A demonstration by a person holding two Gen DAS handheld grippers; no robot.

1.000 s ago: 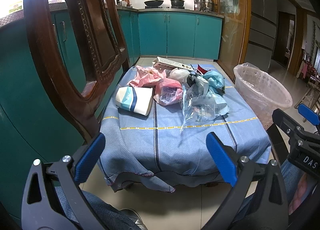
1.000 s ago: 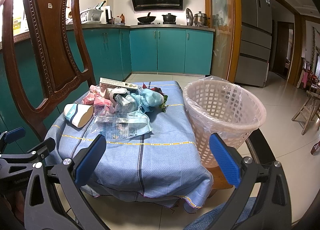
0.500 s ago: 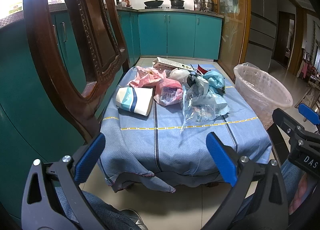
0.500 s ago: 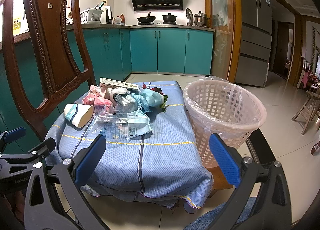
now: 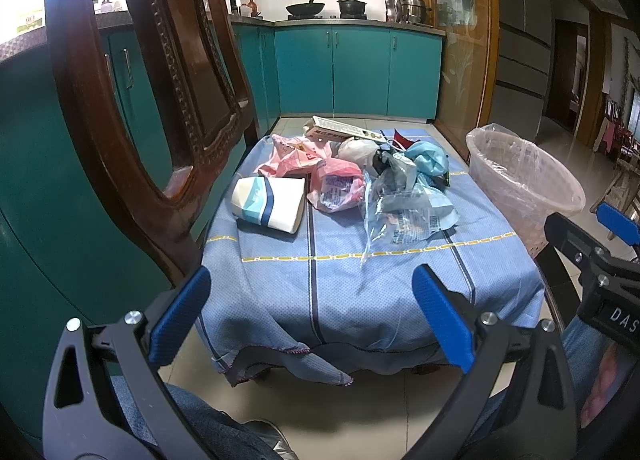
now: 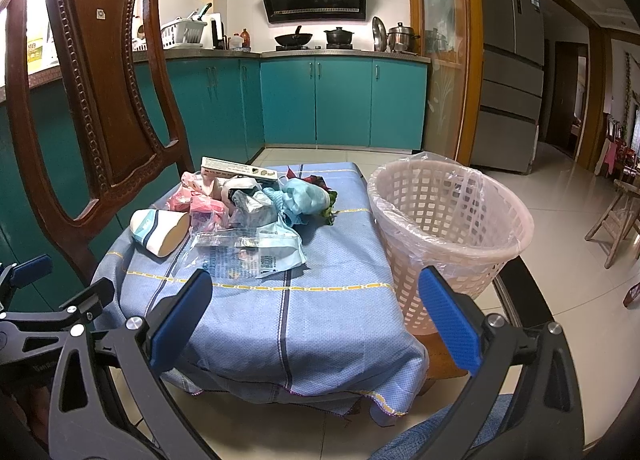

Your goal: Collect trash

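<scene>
Both grippers hang wide apart and empty at the bottom of their views, short of the near edge of the cloth. Seen by its own camera, the left gripper [image 5: 312,310] has its blue pads [image 5: 178,316] spread across the lower frame, touching nothing; the right gripper [image 6: 314,314] is spread just as wide, gripping nothing.

Going left to right in the right wrist view: a carved wooden chair [image 6: 96,100] fills the upper left, standing just beside the table. A low table under a blue cloth [image 6: 288,300] takes the centre. On its far half lies the trash pile: a white and teal tissue pack [image 6: 160,232] at the left, on its side; pink plastic bags [image 6: 200,206] just beside it; a clear printed wrapper [image 6: 248,256] flat in front; a grey crumpled bag [image 6: 252,200] above that; a light-blue bag [image 6: 304,198] at the right; and a long flat box [image 6: 236,170] across the back. These pieces touch or overlap one another. Right of the table stands a pale lattice waste basket [image 6: 448,228] lined with clear plastic, upright, close against the cloth's edge.
</scene>
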